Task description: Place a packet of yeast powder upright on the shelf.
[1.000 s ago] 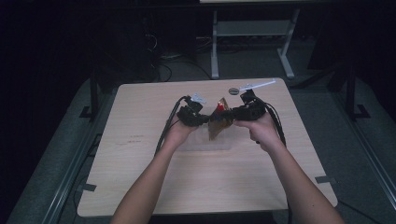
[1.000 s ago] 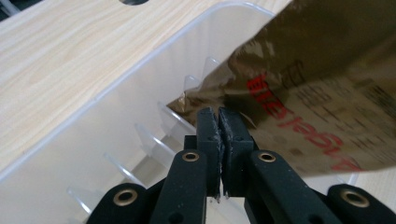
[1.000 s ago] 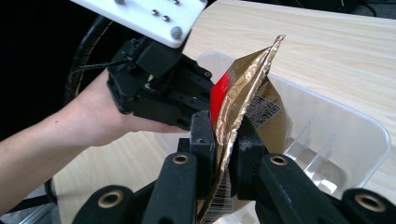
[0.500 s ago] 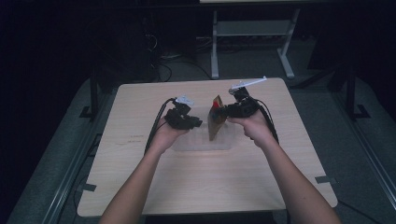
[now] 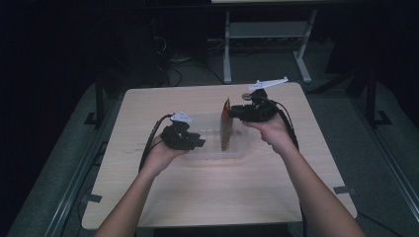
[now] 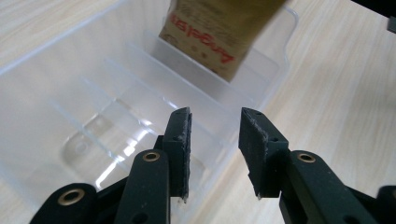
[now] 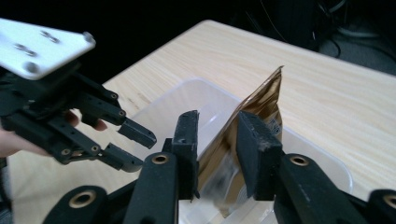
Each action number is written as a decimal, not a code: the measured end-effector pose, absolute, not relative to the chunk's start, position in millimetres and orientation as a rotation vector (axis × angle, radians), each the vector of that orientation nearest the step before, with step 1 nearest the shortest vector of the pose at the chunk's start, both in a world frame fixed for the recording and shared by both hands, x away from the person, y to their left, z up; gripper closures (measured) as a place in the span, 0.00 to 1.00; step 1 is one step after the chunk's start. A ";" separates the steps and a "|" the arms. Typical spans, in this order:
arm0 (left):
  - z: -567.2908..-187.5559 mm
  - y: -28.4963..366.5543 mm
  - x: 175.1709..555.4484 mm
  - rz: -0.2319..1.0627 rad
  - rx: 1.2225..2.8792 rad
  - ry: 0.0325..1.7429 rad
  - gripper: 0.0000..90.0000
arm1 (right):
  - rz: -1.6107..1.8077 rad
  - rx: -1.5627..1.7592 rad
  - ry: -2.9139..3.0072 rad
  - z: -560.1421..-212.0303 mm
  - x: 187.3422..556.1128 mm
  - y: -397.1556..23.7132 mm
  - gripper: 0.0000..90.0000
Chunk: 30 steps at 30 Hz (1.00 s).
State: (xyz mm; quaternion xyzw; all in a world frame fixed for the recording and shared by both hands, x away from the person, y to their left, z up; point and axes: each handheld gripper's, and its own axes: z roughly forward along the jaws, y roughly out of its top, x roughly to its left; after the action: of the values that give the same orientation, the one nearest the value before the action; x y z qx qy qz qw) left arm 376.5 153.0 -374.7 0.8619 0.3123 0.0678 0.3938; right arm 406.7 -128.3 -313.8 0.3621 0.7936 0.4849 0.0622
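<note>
Gold snack pouch (image 5: 226,129): stands upright in the clear divided tray (image 5: 212,153) for slotting between dividers, right gripper (image 7: 215,135) jaws just loosening around its edge, left gripper (image 6: 214,140) parted, empty, clear.

Gold foil snack packet with red print (image 6: 212,35): top cut off by upper edge in left gripper view; lower part blurred behind jaws in right gripper view. Print too small to read. Clear ridged plastic tray (image 6: 70,93): near side cut off by bottom edge.
</note>
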 end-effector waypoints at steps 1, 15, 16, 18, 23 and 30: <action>-374.2 156.0 373.1 0.168 2.184 0.791 0.70 | 1.477 1.076 2.396 -310.5 403.7 -131.1 0.78; -376.8 175.4 334.5 0.153 2.213 0.723 0.51 | 1.398 0.947 2.427 -316.9 365.1 -160.6 0.51; -377.6 175.7 331.5 0.152 2.207 0.728 0.50 | 1.386 0.941 2.429 -319.2 363.1 -161.7 0.50; -379.8 178.0 325.8 0.163 2.219 0.716 0.46 | 1.372 0.929 2.436 -325.7 358.7 -165.3 0.47; -386.6 186.9 312.4 0.202 2.245 0.702 0.38 | 1.349 0.911 2.439 -343.4 345.6 -174.9 0.41; -395.1 196.6 296.9 0.245 2.255 0.695 0.31 | 1.349 0.884 2.436 -367.0 328.3 -186.8 0.38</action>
State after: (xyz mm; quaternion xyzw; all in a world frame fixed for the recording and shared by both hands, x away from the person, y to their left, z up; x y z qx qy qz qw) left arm 296.9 196.6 -395.1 0.8812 0.2715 0.0958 0.3751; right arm 328.3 -186.8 -367.0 0.3006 0.8287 0.4591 0.1098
